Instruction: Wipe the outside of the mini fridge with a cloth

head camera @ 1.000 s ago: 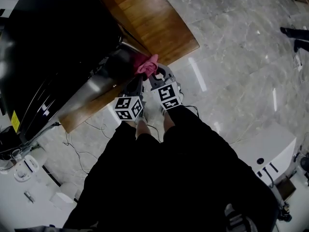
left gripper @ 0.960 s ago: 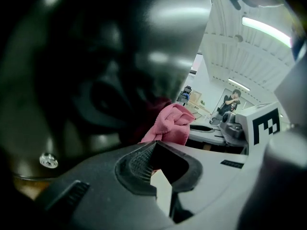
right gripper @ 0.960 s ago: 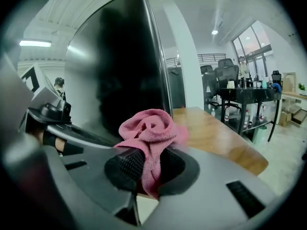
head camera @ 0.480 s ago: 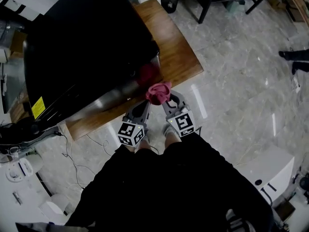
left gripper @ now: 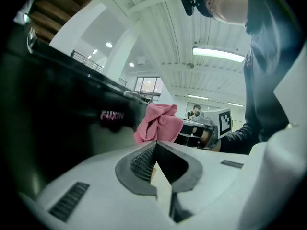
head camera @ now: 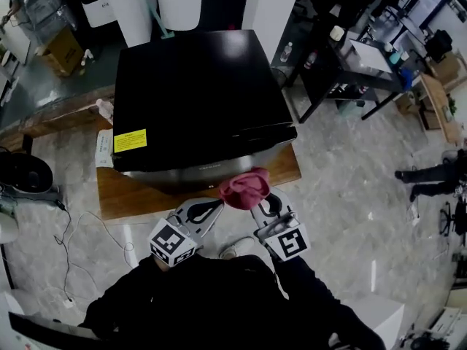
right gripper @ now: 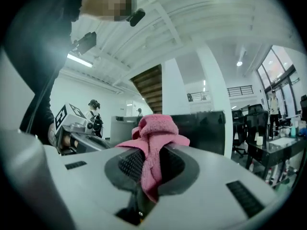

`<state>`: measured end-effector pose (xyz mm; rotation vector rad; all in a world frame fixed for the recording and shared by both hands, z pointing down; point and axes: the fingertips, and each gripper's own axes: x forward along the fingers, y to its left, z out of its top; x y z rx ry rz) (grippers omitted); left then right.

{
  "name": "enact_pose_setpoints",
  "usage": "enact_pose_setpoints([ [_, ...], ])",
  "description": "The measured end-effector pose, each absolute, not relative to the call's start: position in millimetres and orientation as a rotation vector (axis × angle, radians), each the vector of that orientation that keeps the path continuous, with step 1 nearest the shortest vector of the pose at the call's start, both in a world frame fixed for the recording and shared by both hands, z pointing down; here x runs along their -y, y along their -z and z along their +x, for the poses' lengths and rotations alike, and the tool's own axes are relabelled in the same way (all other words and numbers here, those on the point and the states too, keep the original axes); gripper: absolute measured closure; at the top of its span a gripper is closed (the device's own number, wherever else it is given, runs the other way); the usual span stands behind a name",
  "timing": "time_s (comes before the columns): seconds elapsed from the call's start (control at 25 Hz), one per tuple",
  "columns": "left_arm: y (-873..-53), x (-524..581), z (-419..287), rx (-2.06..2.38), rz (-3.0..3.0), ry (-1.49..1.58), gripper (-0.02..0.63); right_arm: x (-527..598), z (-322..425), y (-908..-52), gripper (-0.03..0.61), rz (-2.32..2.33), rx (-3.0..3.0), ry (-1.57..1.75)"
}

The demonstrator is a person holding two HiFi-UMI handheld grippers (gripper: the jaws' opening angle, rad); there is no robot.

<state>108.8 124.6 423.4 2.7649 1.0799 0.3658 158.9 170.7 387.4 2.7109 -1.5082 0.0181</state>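
Right hand-held gripper [head camera: 260,200]: 2 jaws clamped on the pink cloth [head camera: 244,187], with the wad bunched above the tips and a tail pinched down between the pads [right gripper: 128,164]. Left hand-held gripper [head camera: 216,207]: jaws closed together, nothing held, parked just beside the right one.

Fridge [head camera: 197,93] is seen standing on the wooden counter [head camera: 117,201]. The cloth is held at the lower front of the steel door, right of the logo; contact with the door cannot be confirmed.

Progress, as judged: early or mid-wipe on the front face. No streaks or wet marks are visible, so cleaned area cannot be read off. Top and both sides are presumed left, and the back is hidden.
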Motion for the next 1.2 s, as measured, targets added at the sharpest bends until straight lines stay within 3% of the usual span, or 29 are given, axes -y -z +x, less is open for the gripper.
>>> enact_pose_setpoints([
  [0.32,-288.8,-52.4,74.2,-1.118,2.795,-0.087,0.609,-98.3,148.1,-255.9,0.523,2.574,1.556,0.16],
  [0.56,-229.6,24.4,59.9,-1.048,2.892,0.079,0.609,-7.3,143.7,-220.4,0.523,2.368,1.63,0.074],
  [1.2,-240.6,195.9,99.0,-0.613,3.107,-0.042,0.609,178.7,150.7,-289.1,0.523,1.775,1.398,-0.231],
])
